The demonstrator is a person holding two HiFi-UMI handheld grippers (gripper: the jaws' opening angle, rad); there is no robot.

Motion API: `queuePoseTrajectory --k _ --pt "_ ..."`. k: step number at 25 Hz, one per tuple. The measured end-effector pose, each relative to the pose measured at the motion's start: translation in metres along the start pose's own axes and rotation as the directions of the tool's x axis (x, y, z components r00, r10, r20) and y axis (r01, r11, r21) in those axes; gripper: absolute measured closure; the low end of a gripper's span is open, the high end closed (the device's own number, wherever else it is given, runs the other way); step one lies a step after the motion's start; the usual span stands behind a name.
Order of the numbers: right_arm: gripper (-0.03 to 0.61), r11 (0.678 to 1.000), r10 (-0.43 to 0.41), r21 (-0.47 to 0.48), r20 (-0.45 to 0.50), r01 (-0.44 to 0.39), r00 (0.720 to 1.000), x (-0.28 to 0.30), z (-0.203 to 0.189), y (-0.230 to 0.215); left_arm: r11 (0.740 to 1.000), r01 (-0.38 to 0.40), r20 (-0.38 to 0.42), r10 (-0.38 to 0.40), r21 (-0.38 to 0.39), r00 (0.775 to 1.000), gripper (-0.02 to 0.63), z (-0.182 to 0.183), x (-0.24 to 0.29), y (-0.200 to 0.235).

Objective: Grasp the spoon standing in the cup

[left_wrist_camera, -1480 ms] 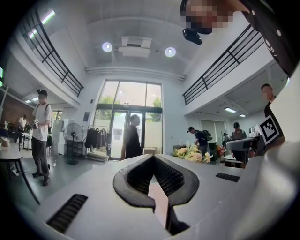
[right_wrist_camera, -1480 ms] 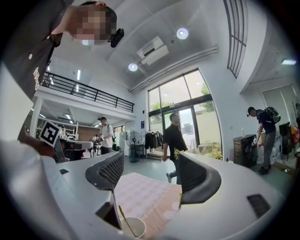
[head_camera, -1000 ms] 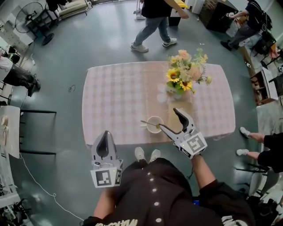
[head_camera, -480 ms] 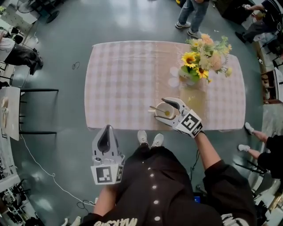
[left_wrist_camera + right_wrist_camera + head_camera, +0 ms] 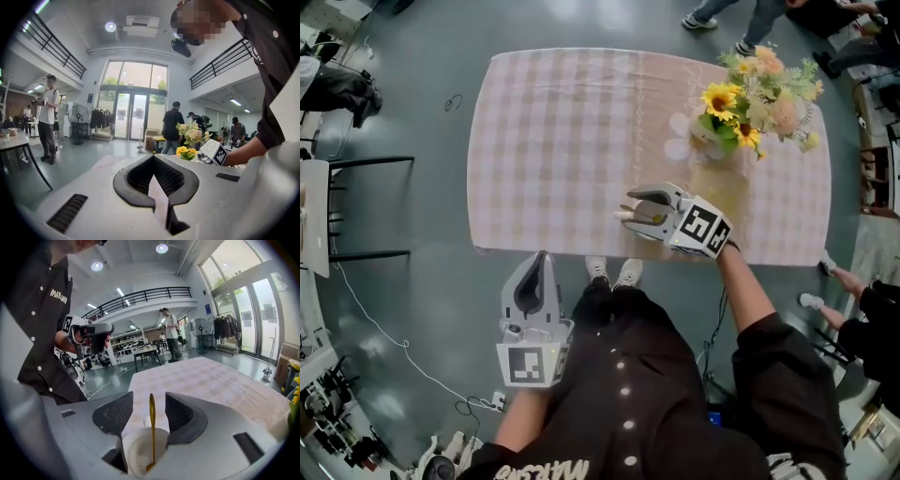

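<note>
Spoon [image 5: 152, 427] is what we want. The left gripper [image 5: 539, 264] has its fingers pressed together, with nothing in them. The spoon stands in the cup [image 5: 133, 451] at the table [image 5: 553, 141] edge. It is between the spread fingers of the right gripper [image 5: 150, 404], which have just been closing. Keep the handle in the middle and squeeze softly.

The right arm stretches forward, and the right claw [image 5: 630, 206] tips down a little. Its jaws have just been closing, with the spoon [image 5: 152, 427] between them, untouched. The left claw [image 5: 540, 261] hangs low, jaws together.
</note>
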State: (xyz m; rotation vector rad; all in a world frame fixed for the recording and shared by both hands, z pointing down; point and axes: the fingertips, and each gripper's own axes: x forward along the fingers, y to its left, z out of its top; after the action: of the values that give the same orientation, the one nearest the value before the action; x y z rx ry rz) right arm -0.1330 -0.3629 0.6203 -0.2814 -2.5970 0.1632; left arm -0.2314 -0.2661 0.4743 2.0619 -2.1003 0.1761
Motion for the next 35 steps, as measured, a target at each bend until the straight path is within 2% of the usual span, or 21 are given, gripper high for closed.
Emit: queuePoseTrajectory --k 4,8,16,22,35 --pt "0.398 1.0 0.028 -0.006 -0.015 -0.028 0.999 0.006 -0.004 -0.002 1.0 0.0 -0.004 0.0 -0.012 1.0 0.604 -0.009 0.003 -0.003" --pt "0.452 0.999 0.049 -0.015 -0.049 -0.05 0.998 0.013 -0.011 -0.005 0.999 -0.009 -0.042 0.007 -0.052 0.999 0.604 -0.02 0.006 -0.004" --pt "0.543 0.997 0.04 -0.057 -0.082 -0.045 0.996 0.017 -0.014 -0.007 0.999 -0.009 -0.056 0.006 -0.05 0.998 0.604 -0.027 0.007 -0.003" --pt "0.545 0.995 0.05 -0.078 -0.089 -0.057 0.995 0.017 -0.012 -0.004 0.997 -0.022 -0.069 0.016 -0.08 0.998 0.604 -0.028 0.009 0.001" --pt "0.546 0.995 0.011 -0.098 -0.043 -0.015 0.999 -0.003 -0.002 0.001 0.998 0.01 -0.04 -0.012 -0.055 0.999 0.604 -0.02 0.012 -0.006"
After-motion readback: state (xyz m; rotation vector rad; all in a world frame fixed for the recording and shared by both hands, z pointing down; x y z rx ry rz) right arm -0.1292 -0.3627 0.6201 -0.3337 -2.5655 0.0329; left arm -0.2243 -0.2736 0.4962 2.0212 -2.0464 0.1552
